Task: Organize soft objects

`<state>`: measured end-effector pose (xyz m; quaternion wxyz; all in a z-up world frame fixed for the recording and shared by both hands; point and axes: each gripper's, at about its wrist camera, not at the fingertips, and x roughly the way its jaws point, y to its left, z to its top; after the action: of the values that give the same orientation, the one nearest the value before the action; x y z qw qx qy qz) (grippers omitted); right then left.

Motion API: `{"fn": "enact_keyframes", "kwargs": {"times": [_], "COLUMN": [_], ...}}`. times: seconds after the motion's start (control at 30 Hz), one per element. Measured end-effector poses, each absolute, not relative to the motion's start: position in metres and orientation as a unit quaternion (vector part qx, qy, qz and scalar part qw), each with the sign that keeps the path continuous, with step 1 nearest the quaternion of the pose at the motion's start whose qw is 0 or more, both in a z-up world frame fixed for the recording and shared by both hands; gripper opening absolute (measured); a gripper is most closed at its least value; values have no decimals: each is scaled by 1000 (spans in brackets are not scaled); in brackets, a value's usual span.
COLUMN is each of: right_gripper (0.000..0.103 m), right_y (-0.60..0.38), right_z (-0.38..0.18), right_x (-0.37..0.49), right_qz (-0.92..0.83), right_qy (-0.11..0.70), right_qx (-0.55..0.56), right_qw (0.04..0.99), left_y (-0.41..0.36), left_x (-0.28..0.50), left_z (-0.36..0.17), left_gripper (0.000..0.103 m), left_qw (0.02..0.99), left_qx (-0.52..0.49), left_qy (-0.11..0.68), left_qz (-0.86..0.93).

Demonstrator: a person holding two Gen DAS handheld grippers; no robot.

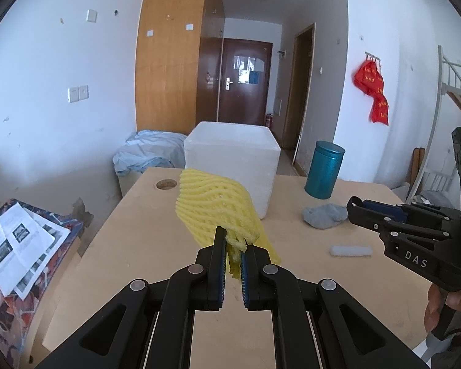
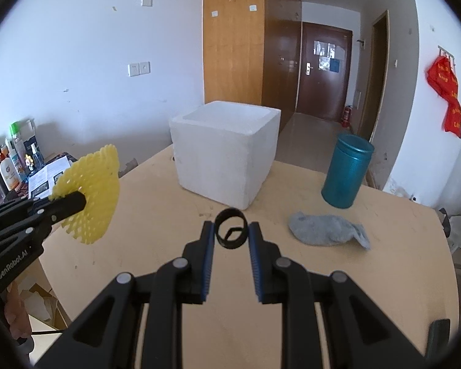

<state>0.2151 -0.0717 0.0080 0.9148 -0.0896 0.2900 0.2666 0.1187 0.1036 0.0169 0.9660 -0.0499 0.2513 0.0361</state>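
Between the left gripper (image 1: 235, 246) pads, pinched tight: one corner of a yellow foam net (image 1: 219, 207), raised clear above the tabletop. Between the right gripper (image 2: 230, 230) fingers, clamped: a black ring (image 2: 230, 229). Below both, a pale wooden table (image 2: 156, 240) bearing a white foam box (image 2: 227, 153), a teal canister (image 2: 347, 173) and, just right of the ring, a grey sock (image 2: 325, 229). Beyond, white walls, a wooden wardrobe (image 1: 169, 61), a dark door (image 1: 244, 83).
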Motion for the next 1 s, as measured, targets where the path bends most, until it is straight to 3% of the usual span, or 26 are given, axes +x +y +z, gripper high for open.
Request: {"fn": "enact_keyframes", "kwargs": {"times": [1.0], "right_gripper": [26], "right_y": [-39], "right_z": [33], "right_x": [269], "right_qz": [275], "right_qy": [278], "right_qx": [-103], "right_qw": [915], "left_y": [126], "left_x": [185], "left_z": [39], "left_gripper": [8], "left_qw": [970], "left_qx": [-51], "left_qy": [235], "left_qz": [24]}}
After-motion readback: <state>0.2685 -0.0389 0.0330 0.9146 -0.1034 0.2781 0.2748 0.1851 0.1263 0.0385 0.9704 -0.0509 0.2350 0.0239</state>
